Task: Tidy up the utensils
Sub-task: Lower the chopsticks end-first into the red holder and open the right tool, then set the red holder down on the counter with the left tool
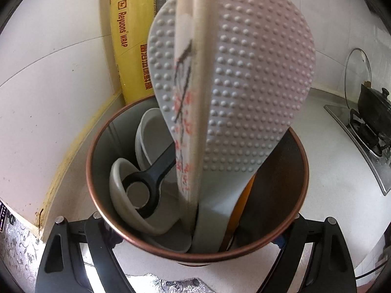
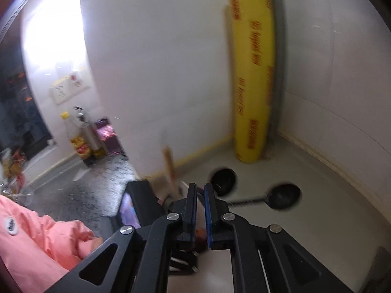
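Note:
In the left wrist view my left gripper [image 1: 195, 246] is shut on a copper-rimmed utensil cup [image 1: 288, 229], its fingers [image 1: 97, 224] on either side of the base. The cup holds a grey dimpled rice paddle [image 1: 256, 85], white ceramic spoons [image 1: 127, 195], a black handle with a ring end [image 1: 151, 180] and a patterned flat utensil [image 1: 188, 97] reaching above the rim. In the right wrist view my right gripper [image 2: 200, 190] has its jaws nearly together with nothing clearly between them. Two black ladles [image 2: 283, 196] lie on the counter beyond it.
A yellow cling-wrap box [image 2: 251, 73] stands in the wall corner; it also shows in the left wrist view [image 1: 129, 36]. A gas stove with a black pot [image 1: 371, 107] is at the right. Bottles [image 2: 80, 134] stand at the left, and a pink sleeve [image 2: 36, 239] is at the lower left.

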### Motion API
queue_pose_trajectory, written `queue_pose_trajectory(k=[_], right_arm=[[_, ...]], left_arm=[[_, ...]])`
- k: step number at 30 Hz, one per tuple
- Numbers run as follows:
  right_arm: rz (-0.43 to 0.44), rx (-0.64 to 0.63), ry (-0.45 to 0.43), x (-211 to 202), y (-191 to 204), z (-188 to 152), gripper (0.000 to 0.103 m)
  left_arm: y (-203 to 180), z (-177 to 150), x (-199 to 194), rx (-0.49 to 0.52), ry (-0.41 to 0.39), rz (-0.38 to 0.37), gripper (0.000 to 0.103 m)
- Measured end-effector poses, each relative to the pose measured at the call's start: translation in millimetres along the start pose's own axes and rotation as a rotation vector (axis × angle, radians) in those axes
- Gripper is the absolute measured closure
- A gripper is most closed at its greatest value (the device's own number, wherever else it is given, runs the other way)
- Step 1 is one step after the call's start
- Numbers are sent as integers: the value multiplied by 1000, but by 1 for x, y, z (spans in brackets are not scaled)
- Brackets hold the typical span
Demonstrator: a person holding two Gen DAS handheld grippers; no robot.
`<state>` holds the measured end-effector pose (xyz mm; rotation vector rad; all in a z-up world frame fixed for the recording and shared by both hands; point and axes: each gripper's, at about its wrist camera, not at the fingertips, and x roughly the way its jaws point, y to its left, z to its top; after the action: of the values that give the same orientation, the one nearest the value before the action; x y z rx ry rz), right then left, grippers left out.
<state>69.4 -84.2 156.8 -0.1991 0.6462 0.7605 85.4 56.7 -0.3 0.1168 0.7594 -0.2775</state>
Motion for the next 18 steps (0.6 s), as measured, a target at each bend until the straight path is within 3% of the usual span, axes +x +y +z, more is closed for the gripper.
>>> queue_pose_trajectory(k=[8,18], right_arm=[[-177,147,84,-10,-43,-42,95],[-293,295,92,-36,-82,-94,95]], left_arm=[[-10,8,19,44,-14,-35,13],[-37,37,59,116,2,-75,13]])
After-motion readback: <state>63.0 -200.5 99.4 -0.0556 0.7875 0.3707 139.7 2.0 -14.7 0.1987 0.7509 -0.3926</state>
